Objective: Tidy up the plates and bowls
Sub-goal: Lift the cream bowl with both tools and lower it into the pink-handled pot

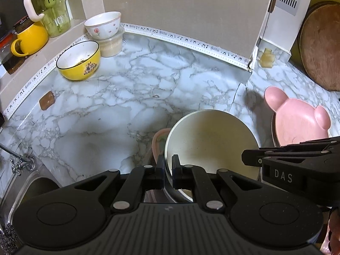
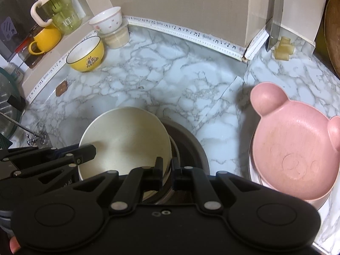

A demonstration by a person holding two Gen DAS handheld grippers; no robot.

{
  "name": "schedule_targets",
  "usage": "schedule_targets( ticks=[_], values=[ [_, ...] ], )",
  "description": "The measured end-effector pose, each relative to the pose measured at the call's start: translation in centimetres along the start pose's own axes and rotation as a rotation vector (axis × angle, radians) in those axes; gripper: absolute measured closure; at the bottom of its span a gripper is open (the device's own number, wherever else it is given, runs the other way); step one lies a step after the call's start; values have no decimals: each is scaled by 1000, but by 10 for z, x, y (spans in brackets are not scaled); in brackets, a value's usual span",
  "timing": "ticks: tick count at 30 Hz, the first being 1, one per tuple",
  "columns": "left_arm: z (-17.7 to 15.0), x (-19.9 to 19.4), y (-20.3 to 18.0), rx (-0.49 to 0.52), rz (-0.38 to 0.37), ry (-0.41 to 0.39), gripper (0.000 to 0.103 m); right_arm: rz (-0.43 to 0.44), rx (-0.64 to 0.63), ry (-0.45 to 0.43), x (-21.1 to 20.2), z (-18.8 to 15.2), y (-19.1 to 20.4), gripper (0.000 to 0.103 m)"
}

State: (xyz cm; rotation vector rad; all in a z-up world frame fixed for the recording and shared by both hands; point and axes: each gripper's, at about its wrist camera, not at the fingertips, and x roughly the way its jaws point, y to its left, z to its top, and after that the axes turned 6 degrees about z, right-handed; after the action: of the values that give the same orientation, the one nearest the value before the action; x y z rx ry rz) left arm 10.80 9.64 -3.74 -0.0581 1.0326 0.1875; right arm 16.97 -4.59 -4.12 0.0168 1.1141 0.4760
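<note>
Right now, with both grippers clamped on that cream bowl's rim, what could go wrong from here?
The left gripper and right gripper pinch only thin rim edges of the cream bowl, so it could slip or tilt. Dishes sit stacked beneath it; setting it down unevenly may rock them. The pink bear plate lies close on the right and could get knocked.

Both wrist views steeply down, sharing countertop (image 1: 127,89)

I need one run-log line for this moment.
left tongs: shut on cream bowl rim | right tongs: shut on opposite rim | pink bear plate: on counter
</note>
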Motion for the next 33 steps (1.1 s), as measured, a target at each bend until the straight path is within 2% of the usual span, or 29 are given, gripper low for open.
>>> schedule_targets(
  ticks=[23,33],
  values=[
    [-8,18,-4,8,-4,27,98,-6,-4,34,10,-7,-3,93],
    [-11,12,-1,-9,-14,4,97,2,-22,39,7,-10,-5,83]
  ],
)
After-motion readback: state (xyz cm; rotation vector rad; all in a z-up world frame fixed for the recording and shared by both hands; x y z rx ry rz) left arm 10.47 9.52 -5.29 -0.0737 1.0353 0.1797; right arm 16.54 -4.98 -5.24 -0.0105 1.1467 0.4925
